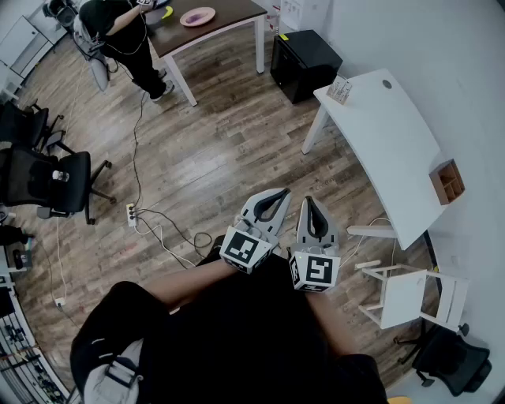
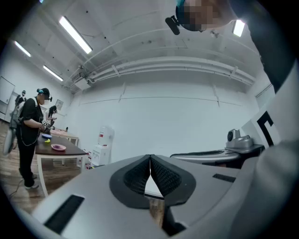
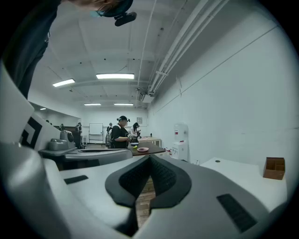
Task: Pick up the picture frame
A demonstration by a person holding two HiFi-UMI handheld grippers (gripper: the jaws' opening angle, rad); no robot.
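Two grippers were held close side by side over the person's dark lap, both pointed away from the body. On the left gripper (image 1: pixel 276 193) the ribbed black pads were pressed together at the tip with nothing between them. The right gripper (image 1: pixel 308 200) was clenched the same way, also empty. Each carried one cube with square black-and-white markers (image 1: pixel 246 250).

Beyond them, wood-plank flooring (image 1: pixel 213 150) was seen, with one white power strip (image 1: pixel 132 214) and loose cables on it. To the right, one white slatted chair (image 1: pixel 410 296) stood beside one long, curved white desk (image 1: pixel 394 142). One open brown wooden box (image 1: pixel 447 181) sat on the desk's near end.

Near the desk's far end one small flat object (image 1: pixel 339 89) stood close to the edge. It was possibly the picture frame, well apart from both grippers. It was too small for its facing or long axis to be told.

Farther off, one black cabinet (image 1: pixel 304 63) stood by the wall. One dark-topped table (image 1: pixel 213 28) bore one pink plate (image 1: pixel 197 16), with a person (image 1: pixel 118 31) beside it.
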